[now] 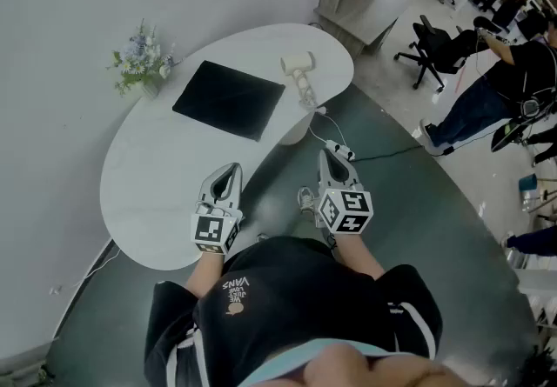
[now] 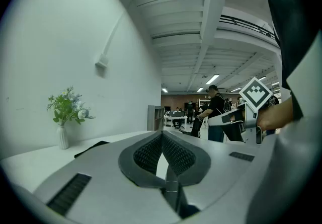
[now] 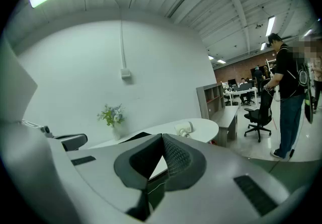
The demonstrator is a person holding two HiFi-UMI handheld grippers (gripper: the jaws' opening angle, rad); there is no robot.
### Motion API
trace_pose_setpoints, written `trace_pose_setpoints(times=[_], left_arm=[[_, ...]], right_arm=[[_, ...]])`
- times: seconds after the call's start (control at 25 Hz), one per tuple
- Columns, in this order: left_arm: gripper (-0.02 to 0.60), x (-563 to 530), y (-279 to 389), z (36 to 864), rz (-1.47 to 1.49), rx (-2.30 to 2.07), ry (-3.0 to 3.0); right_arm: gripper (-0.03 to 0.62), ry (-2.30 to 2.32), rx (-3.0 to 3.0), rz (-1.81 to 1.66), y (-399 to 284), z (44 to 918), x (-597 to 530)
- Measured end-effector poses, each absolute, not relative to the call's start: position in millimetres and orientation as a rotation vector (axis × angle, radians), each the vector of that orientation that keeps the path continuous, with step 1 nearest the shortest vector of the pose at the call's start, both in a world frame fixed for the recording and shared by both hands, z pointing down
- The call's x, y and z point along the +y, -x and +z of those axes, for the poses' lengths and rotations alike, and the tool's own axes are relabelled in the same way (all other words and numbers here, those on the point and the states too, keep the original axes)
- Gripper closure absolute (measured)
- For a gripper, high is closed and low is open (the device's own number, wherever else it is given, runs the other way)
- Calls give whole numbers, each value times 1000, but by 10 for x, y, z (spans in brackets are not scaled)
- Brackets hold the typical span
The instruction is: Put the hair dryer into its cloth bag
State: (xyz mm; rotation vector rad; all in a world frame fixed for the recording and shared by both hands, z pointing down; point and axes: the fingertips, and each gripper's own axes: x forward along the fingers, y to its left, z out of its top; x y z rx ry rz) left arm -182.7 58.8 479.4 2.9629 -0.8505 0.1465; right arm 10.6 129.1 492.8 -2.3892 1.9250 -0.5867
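A cream-white hair dryer point(image 1: 300, 72) lies near the far right end of the white table point(image 1: 148, 176); it also shows small in the right gripper view as the hair dryer point(image 3: 184, 129). A flat black cloth bag point(image 1: 230, 98) lies to its left, apart from it. My left gripper point(image 1: 228, 175) hovers over the table's near edge, shut and empty. My right gripper point(image 1: 331, 161) hangs off the table's right side above the floor, also shut with nothing in it. Both point toward the far end of the table.
A small vase of flowers point(image 1: 141, 62) stands at the table's far left edge by the wall. A white cable with a power strip point(image 1: 338, 150) lies on the dark floor right of the table. An office chair point(image 1: 428, 50) and people stand further right.
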Motion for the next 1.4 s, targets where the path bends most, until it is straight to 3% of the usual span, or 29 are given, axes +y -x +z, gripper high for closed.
trace_pose_setpoints(times=[0.48,0.56,0.72,0.92,1.4], left_arm=[[558,292,1453,4850,167,-814,-2930],[542,223,1350,4884,173,-796,-2923],[417,59,1130,4983,204,-787,-2911],[395,-156,808,5058,227,-807,-2909],[328,-570,231,5287,353,-955,-2821]], right_arm=[[548,2356,1910,-641,-404,5036,937],[546,2361,1919,-651,-471,5062,856],[526,2345,1948,-663,-619,5113,674],[401,2305,1989,-693,-888,5202,404],[368,2267,2186,-771,-1488,5521,-202]])
